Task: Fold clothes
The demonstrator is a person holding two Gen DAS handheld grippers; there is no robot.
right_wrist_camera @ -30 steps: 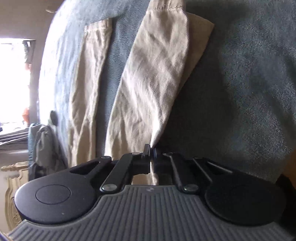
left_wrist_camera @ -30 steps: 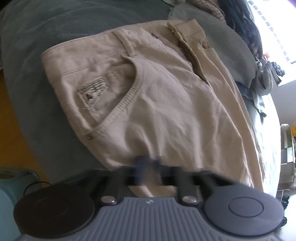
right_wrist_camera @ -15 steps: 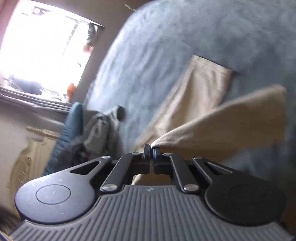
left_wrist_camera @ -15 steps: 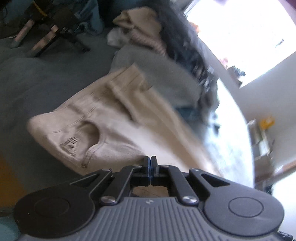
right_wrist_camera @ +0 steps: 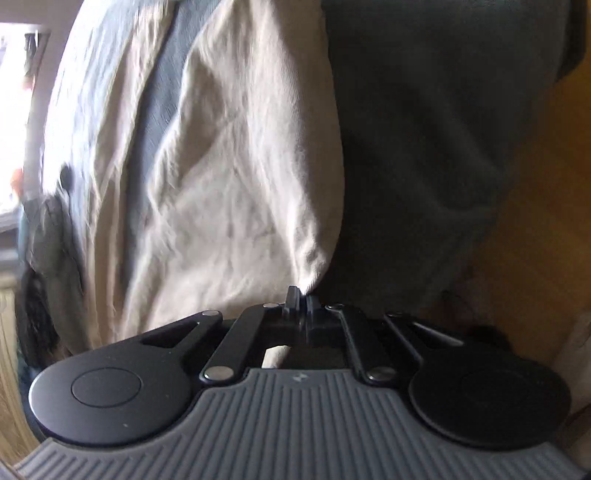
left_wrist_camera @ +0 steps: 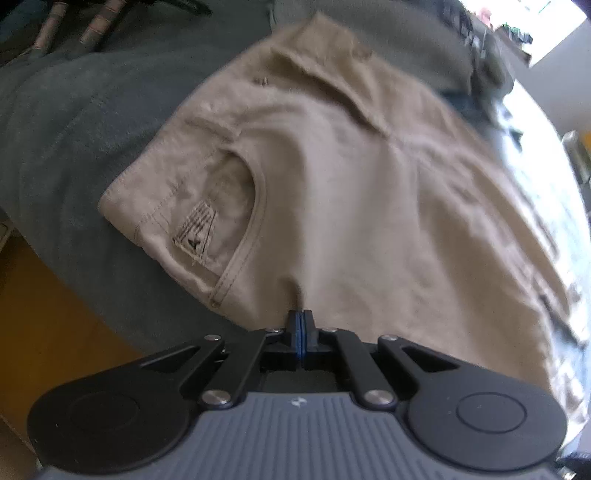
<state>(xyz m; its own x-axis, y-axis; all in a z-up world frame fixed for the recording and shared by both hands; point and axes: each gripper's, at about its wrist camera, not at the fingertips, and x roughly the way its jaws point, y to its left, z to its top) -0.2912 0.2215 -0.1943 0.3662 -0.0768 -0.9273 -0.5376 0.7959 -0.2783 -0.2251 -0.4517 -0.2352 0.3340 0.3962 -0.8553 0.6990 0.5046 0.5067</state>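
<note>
Beige trousers (left_wrist_camera: 351,192) lie spread on a grey-green blanket (left_wrist_camera: 74,122), waistband and front pocket at the left of the left wrist view. My left gripper (left_wrist_camera: 300,319) is shut on the trousers' near edge, and the cloth puckers into its tips. In the right wrist view a trouser leg (right_wrist_camera: 229,177) runs up the picture. My right gripper (right_wrist_camera: 304,297) is at the leg's near right edge. Its jaws are opening: a narrow gap shows between the fingers, and the cloth's edge still sits in it.
A pile of other clothes (left_wrist_camera: 476,55) lies beyond the trousers near a bright window. Dark stand legs (left_wrist_camera: 66,26) rest at the far left. Wooden floor (right_wrist_camera: 535,192) shows past the blanket's (right_wrist_camera: 424,147) edge, and a dark garment (right_wrist_camera: 48,236) lies at the left.
Both grippers lifted the cloth and brought it back down onto the blanket. The right gripper's fingers, pressed together before, now show a small gap.
</note>
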